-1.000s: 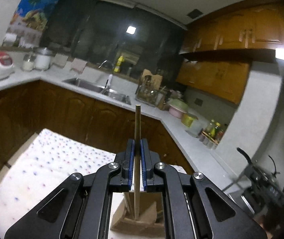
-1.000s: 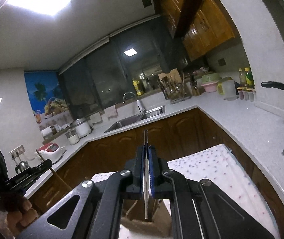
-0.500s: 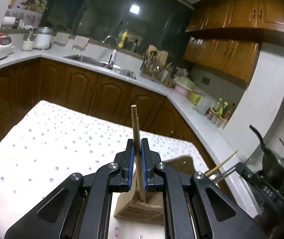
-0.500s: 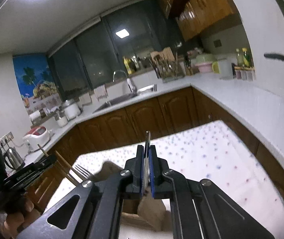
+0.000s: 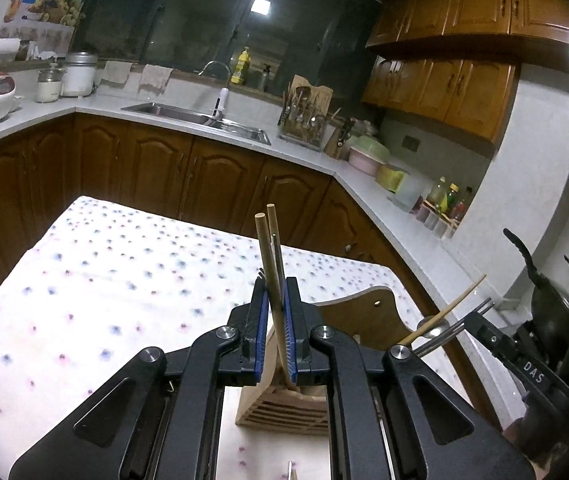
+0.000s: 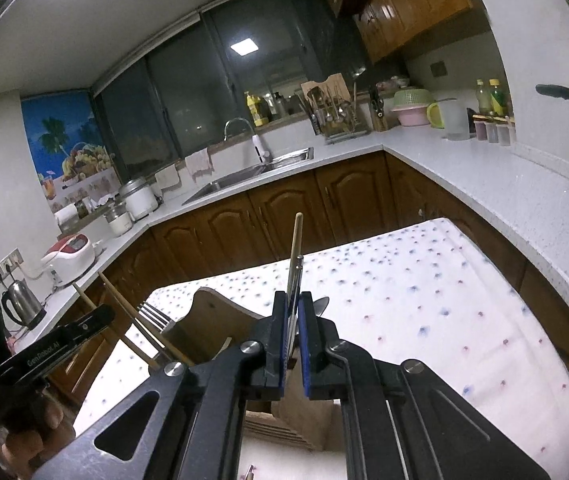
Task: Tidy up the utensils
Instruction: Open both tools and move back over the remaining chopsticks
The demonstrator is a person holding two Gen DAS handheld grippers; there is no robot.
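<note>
- The left gripper (image 5: 275, 312) pinches wooden chopsticks (image 5: 265, 248) above a wooden holder (image 5: 284, 408) on the dotted tablecloth (image 5: 104, 288); their lower ends are hidden.
- The right gripper (image 6: 293, 320) clamps a chopstick (image 6: 296, 240) and metal utensils (image 6: 295, 280); their heads are hidden.

1. A white tablecloth (image 5: 124, 280) dotted with small blue, purple and pink spots is seen spread over the table.
2. A light tan slatted wooden utensil holder (image 5: 284, 408) is shown standing on it.
3. Pale beige wooden chopsticks (image 5: 266, 248) and a grey metal utensil handle (image 6: 296, 280) are seen.
4. Black gripper bodies with bright blue finger pads (image 5: 261, 336) are shown.
5. Dark brown panelled wooden cabinets (image 5: 156, 172) are topped by a white speckled stone countertop (image 6: 484, 184).
6. A blue wall poster (image 6: 64, 140) is patterned with palm trees and fruit.
7. A yellow plastic bottle (image 5: 241, 66) is seen behind the sink.
</note>
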